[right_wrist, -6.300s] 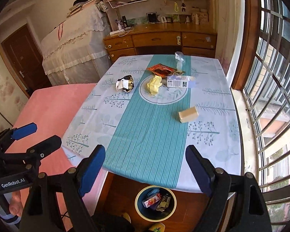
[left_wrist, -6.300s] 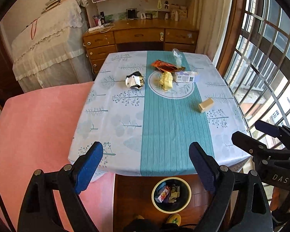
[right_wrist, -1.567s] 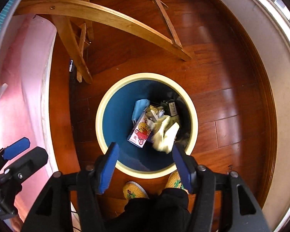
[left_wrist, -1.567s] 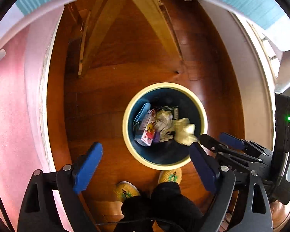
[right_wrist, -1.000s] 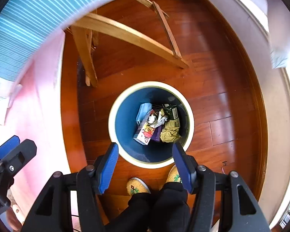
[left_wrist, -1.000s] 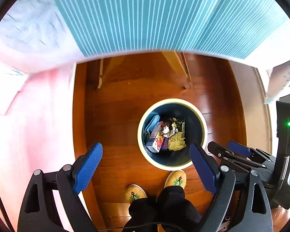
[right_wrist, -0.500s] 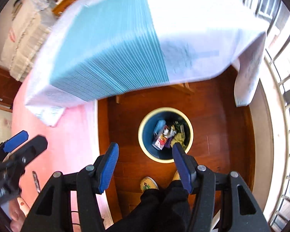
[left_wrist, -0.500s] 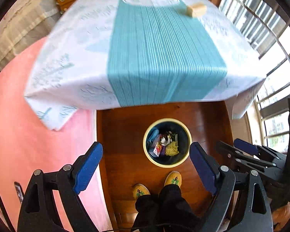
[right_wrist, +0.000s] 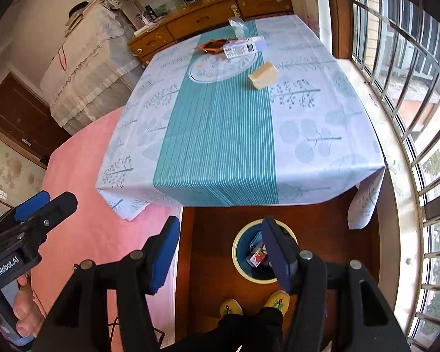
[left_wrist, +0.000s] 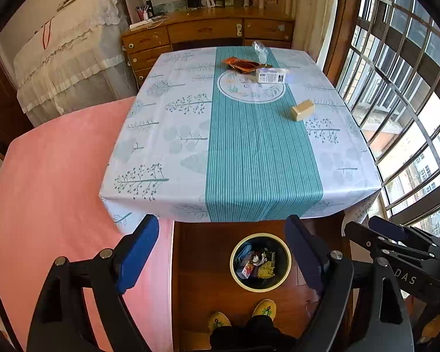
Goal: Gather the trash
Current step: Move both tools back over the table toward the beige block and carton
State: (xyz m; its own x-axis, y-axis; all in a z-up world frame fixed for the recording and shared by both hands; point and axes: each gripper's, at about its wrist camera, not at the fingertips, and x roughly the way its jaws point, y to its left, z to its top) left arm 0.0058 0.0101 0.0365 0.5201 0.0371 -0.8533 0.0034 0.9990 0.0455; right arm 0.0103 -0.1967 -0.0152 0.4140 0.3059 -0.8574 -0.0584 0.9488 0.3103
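pink bed [left_wrist: 58,182] to the left, wooden floor [left_wrist: 202,270] below. table [left_wrist: 161,146] under a leaf-print cloth with a teal striped runner down the middle. round bin [left_wrist: 287,259] with a cream rim on the floor just past the near table edge, holding mixed trash: a small printed carton [right_wrist: 257,256] and crumpled wrappers [left_wrist: 259,261]. left gripper [left_wrist: 220,252] raised above the bin, jaws spread wide, nothing between them. right gripper [right_wrist: 220,249] likewise parted and bare, somewhat narrower. on the far half of the table: a white box [left_wrist: 270,75] lying flat, an orange wrapper [left_wrist: 242,64] just beside it, a tan block [left_wrist: 302,110] nearer and apart, a clear bag [left_wrist: 259,48] at the far edge.
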